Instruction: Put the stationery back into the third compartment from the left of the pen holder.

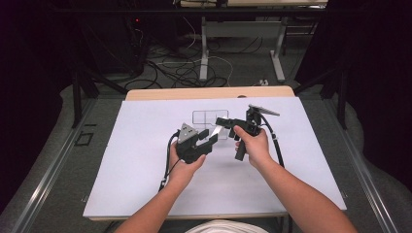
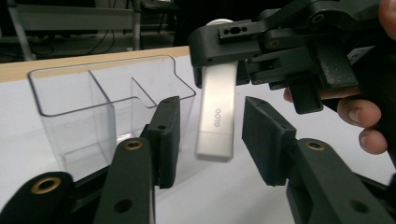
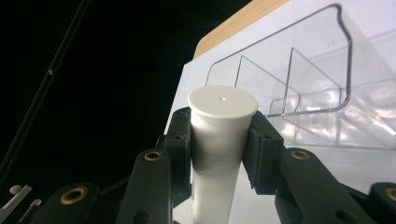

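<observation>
Glue stick (image 2: 215,112) is pinched at its cap end by the right gripper (image 1: 224,122) jaws, over the bench (image 1: 145,184) centre, just at 6 o'clock of the clear organiser (image 1: 210,118). In the left gripper view its long axis is seen approx upright, white cap at 12 o'clock, base at 6. Left gripper (image 1: 206,140) jaws are spread either side of the stick's lower body w/o touching it. Organiser compartments are seen w/ clear dividers
</observation>
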Demonstrator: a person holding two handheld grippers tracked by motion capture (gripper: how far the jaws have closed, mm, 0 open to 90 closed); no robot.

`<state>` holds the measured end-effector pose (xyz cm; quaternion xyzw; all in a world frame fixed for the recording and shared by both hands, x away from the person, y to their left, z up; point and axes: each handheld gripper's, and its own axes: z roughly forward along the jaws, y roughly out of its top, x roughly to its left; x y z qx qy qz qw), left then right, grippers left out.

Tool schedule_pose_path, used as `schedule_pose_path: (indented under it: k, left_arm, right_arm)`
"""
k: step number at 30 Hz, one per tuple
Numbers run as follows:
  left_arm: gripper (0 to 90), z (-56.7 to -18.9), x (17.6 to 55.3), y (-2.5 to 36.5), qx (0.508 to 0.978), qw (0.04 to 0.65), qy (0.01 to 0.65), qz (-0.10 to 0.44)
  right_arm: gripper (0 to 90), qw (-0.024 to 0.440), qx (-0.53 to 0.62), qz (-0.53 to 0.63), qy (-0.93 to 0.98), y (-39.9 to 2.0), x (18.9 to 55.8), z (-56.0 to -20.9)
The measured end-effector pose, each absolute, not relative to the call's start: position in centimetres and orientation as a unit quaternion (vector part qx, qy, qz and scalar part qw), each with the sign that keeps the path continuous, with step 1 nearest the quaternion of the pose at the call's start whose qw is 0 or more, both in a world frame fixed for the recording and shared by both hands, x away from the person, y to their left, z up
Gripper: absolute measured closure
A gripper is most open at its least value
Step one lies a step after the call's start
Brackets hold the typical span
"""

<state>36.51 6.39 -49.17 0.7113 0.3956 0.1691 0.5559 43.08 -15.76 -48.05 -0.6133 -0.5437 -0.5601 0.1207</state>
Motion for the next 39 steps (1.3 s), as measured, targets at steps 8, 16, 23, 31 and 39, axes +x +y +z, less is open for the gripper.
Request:
schedule_pose_path:
  k: [8, 16, 23, 31, 39]
  left_arm:
    - [46.7, -49.3, 36.8, 7.6, 0.710, 0.540, 0.411, 0.188]
    - [41.6, -49.5, 37.0, 8.8, 0.710, 0.526, 0.423, 0.201]
    - [36.5, -49.4, 37.1, 9.7, 0.712, 0.519, 0.426, 0.205]
    - [32.0, -49.6, 37.3, 10.8, 0.712, 0.517, 0.429, 0.205]
    - [29.8, -49.7, 37.4, 12.4, 0.704, 0.506, 0.452, 0.209]
  right_arm:
    - [66.3, 0.090, -0.614, -0.568, -0.541, -16.3, 43.5, -47.9]
    - [66.3, 0.044, -0.606, -0.579, -0.544, -16.6, 44.0, -47.0]
    - [66.3, 0.012, -0.595, -0.583, -0.553, -16.7, 44.6, -45.7]
    - [66.3, -0.062, -0.573, -0.585, -0.571, -15.6, 45.4, -44.7]
    - [66.2, -0.149, -0.535, -0.570, -0.605, -15.0, 46.1, -44.5]
